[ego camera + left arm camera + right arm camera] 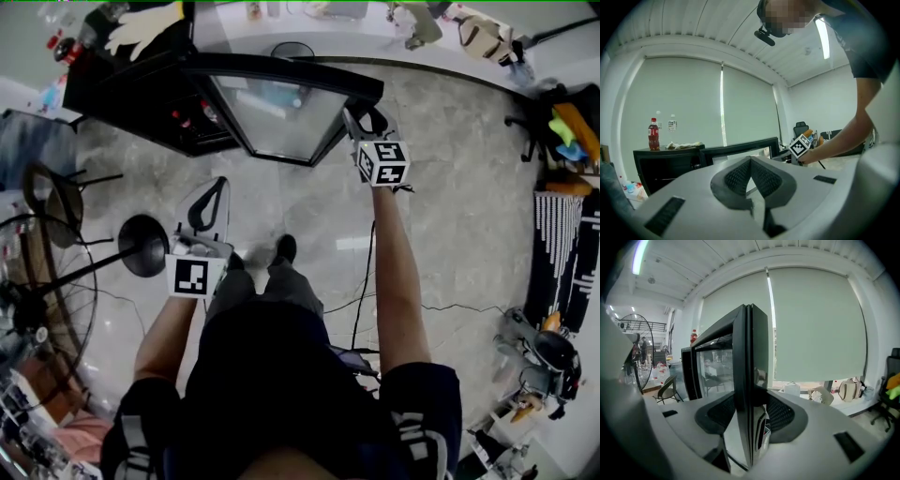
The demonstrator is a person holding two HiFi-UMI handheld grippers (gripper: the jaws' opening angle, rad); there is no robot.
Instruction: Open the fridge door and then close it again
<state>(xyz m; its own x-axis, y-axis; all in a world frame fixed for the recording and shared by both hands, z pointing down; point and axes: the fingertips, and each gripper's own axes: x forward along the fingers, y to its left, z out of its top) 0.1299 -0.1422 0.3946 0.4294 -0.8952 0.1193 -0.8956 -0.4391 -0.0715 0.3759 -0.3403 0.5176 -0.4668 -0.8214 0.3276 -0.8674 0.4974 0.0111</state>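
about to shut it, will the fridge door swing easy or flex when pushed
Probably rigid: the door is glass in a black frame, so it should swing as one piece. The right gripper grips its free edge, so a light push likely suffices.

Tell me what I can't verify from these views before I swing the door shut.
- Fridge contents: head view, interior too dark and small behind the glass door.
- Bottle label: left gripper view, too small to read.
- Door's lower edge: right gripper view, cut off behind the right claw.
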